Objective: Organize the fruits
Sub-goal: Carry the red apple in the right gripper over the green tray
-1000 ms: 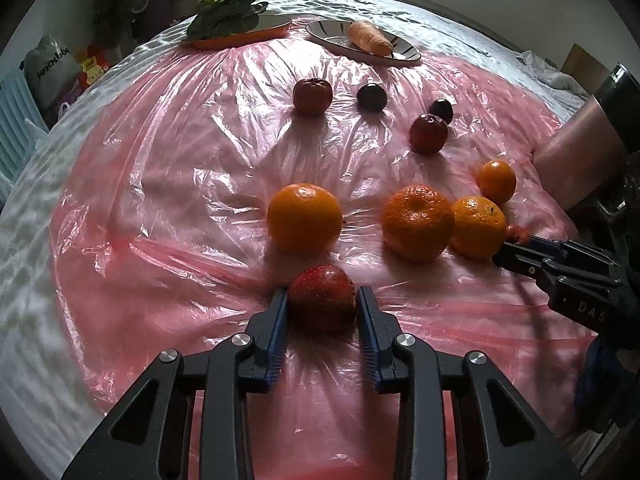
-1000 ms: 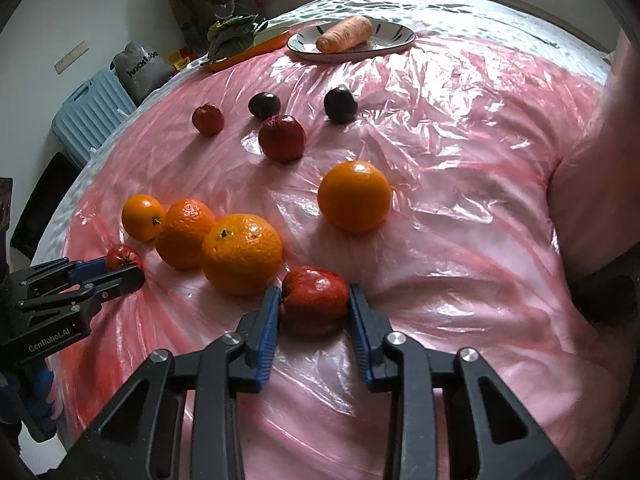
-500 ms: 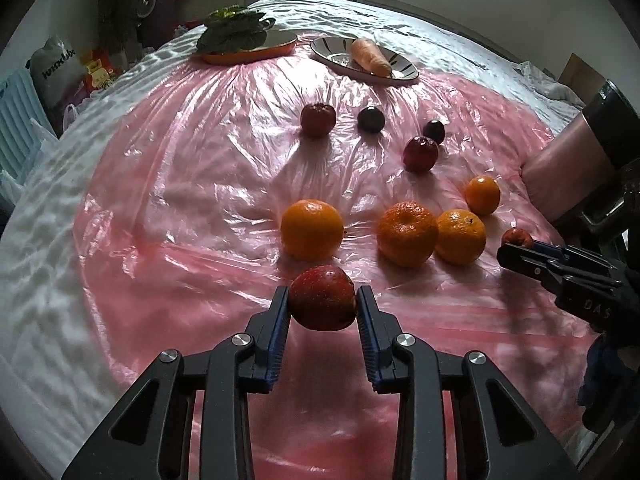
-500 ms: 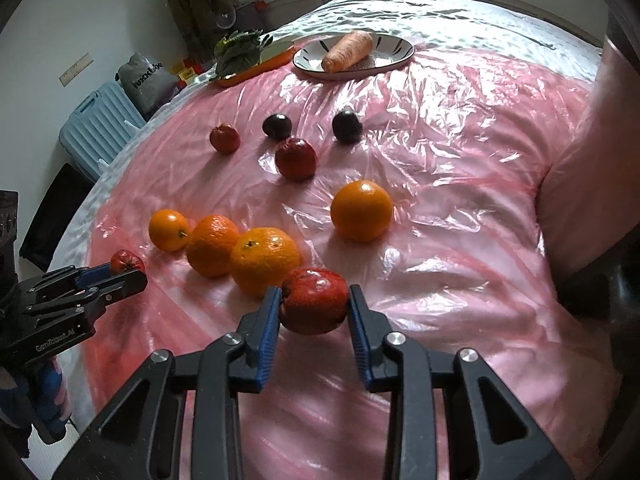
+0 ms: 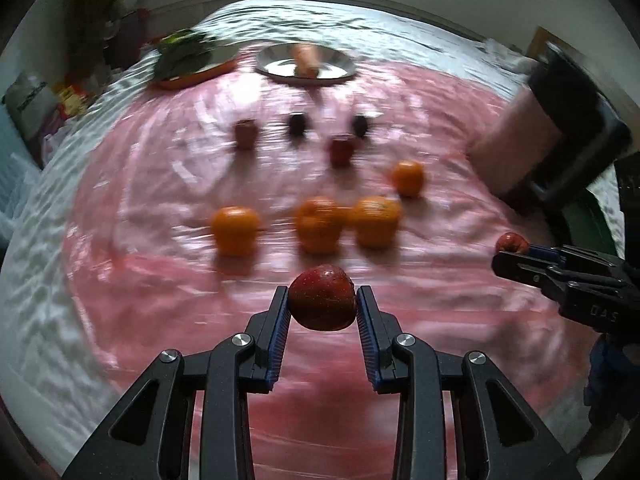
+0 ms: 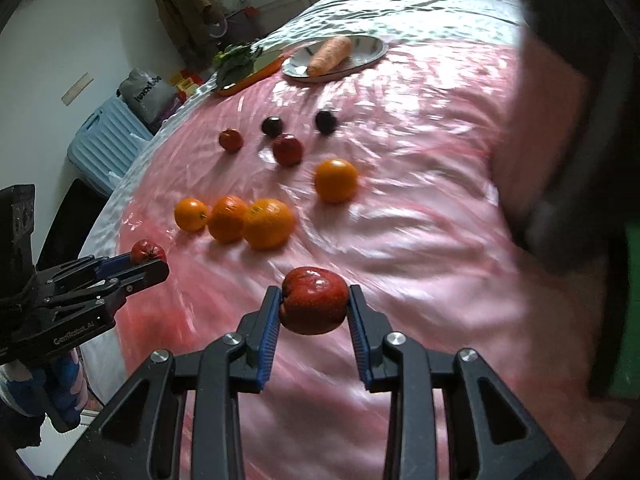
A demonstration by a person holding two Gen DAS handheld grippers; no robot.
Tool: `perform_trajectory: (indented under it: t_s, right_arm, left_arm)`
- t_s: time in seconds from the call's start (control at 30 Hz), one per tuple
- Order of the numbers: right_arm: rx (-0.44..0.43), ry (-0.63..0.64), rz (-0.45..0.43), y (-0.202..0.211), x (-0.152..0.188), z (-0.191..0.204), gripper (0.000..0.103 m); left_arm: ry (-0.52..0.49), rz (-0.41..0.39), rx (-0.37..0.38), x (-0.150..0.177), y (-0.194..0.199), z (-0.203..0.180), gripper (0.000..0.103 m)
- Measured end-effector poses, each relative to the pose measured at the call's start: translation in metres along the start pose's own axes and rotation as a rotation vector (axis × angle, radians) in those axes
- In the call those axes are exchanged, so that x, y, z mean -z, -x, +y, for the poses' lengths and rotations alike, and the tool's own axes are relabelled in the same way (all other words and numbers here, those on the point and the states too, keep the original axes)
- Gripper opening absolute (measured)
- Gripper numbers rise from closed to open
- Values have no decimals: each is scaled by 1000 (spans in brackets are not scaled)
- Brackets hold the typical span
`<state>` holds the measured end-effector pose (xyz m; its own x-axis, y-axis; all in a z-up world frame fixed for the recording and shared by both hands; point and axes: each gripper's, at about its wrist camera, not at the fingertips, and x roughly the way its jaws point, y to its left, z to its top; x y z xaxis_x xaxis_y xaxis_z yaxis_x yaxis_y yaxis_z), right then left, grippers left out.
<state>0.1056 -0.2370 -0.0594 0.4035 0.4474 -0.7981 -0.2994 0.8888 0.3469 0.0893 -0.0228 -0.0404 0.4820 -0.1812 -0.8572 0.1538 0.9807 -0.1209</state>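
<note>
Both grippers have come up off the pink plastic sheet [image 5: 440, 128] since a second ago, each carrying a red fruit that was then resting on the plastic, so two pieces are now free to be carried to wherever the red ones are being gathered. Judging by the loose cluster of dark red and purple fruits [image 6: 286, 149] far ahead of both tools, beyond the row of oranges [image 6: 267, 223], that group is the likely destination. The right gripper [image 6: 314, 306] is closed on the larger red apple [image 6: 314, 305], which sits squarely between its blue pads, clear of the sheet. The left gripper [image 5: 322, 303] is likewise clamped on its own red fruit [image 5: 322, 302], held centrally at the fingertips. The oranges lie just beyond each held fruit, untouched.
</note>
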Motion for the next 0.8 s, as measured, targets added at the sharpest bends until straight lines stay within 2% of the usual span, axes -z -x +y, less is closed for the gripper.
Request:
perform_trajectory:
  t_s: [0.2,0.53,0.7,0.8]
  right_arm:
    - [76,-49,1,41,22,-44,52]
    - [235,-204,-63,111,48,-145,52]
    - [318,-279,-110,136,51,-195,52]
    - [363,-326,-130,143,52,-227,52]
  left_arm:
    - [-104,9,112,-8,2,-68,29]
    - [-354,6,327,-18,3,-212,29]
    - [-424,-12,393,-33,-5,-272,29]
    - [-450,-19,407,-42,-17,-304,29]
